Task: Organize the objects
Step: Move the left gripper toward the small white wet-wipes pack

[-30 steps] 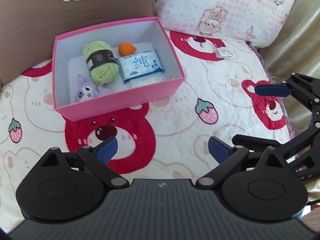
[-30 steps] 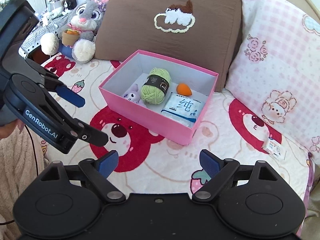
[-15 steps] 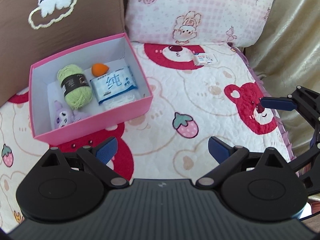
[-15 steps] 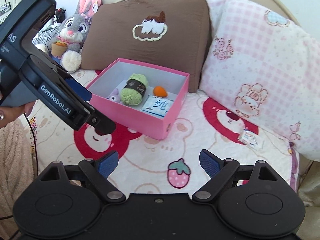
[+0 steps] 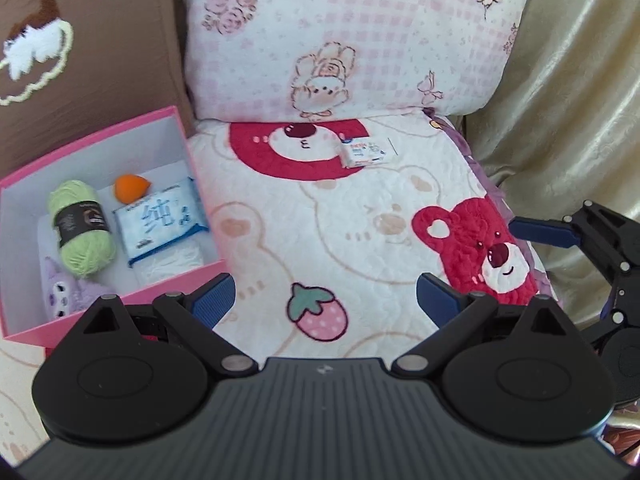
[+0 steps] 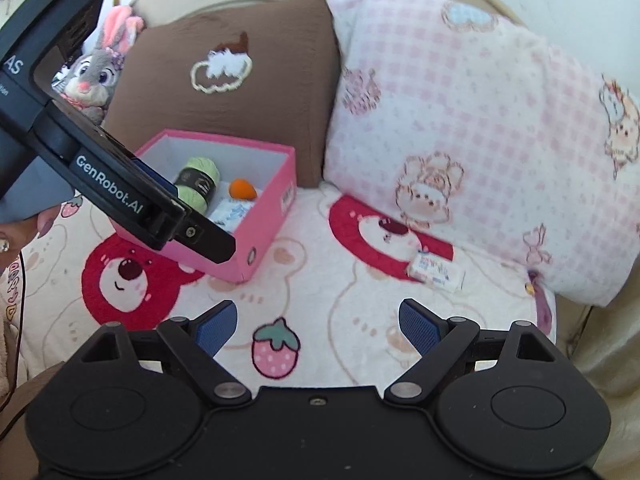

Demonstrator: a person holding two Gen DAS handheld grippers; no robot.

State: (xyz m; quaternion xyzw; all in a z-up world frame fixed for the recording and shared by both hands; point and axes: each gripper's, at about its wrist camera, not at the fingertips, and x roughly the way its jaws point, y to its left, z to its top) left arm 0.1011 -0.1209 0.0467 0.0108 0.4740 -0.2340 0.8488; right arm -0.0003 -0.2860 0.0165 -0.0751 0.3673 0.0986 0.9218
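Observation:
A pink box point(image 5: 188, 136) point(image 6: 264, 236) sits on the bed and holds a green yarn ball point(image 5: 80, 230), an orange sponge point(image 5: 130, 188), a blue-white tissue pack point(image 5: 160, 218) and a purple plush point(image 5: 60, 296). A small white-blue packet point(image 5: 365, 153) point(image 6: 435, 269) lies loose on the quilt below the pink pillow. My left gripper point(image 5: 325, 300) is open and empty, right of the box. My right gripper point(image 6: 316, 326) is open and empty, short of the packet.
A brown cushion point(image 6: 224, 68) and a pink checked pillow point(image 6: 472, 120) lean at the bed head. A grey bunny toy point(image 6: 96, 76) sits far left. A gold curtain point(image 5: 572, 80) hangs past the quilt's right edge. The left gripper's body point(image 6: 100, 184) crosses in front of the box.
Both grippers have swung right and forward; the box has slid to the left of each view and the loose packet is now nearer the centre. Both jaws stay open.

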